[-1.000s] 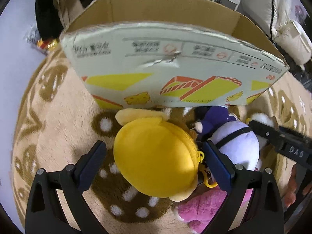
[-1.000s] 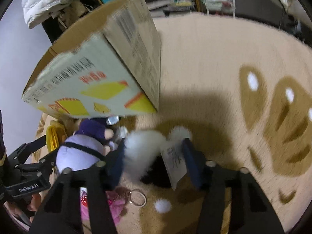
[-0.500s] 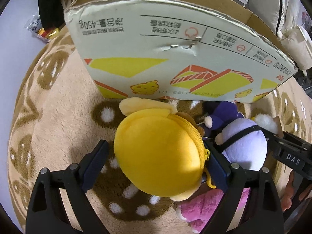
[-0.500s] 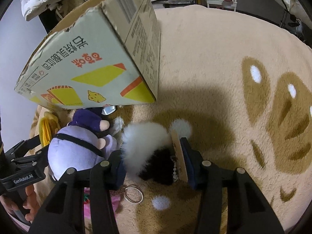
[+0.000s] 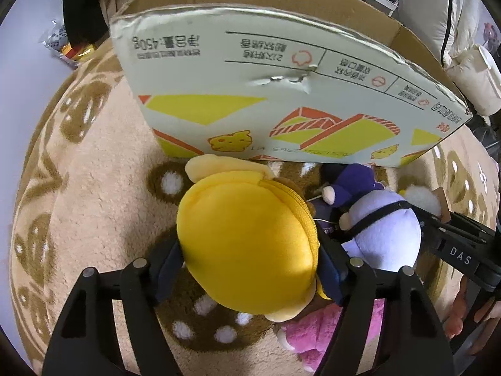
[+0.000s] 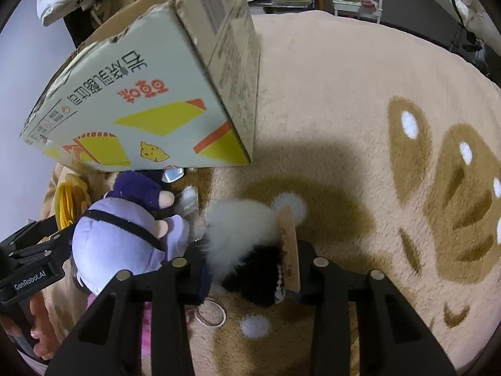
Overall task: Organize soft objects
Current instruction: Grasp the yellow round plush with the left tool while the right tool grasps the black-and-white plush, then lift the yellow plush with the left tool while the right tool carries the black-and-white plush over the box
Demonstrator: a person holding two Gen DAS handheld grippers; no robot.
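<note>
My left gripper (image 5: 250, 266) is shut on a round yellow plush pouch (image 5: 244, 238) with a zipper, just in front of the open cardboard box (image 5: 281, 94). My right gripper (image 6: 250, 269) is shut on a white and black fluffy plush (image 6: 241, 235) with a brown card tag (image 6: 289, 250). A lilac and purple plush doll (image 6: 122, 238) lies between the two grippers; it also shows in the left wrist view (image 5: 382, 235). A pink plush (image 5: 316, 338) lies under the pouch.
The beige rug (image 6: 360, 94) with brown paw patterns spreads to the right. The box (image 6: 150, 100) stands tilted close ahead. A metal key ring (image 6: 209, 313) lies on the rug. Shelves, bags and clutter stand behind the box.
Both grippers have closed: the left onto the yellow pouch, the right onto the fluffy plush. Both have moved a little closer to the box.
</note>
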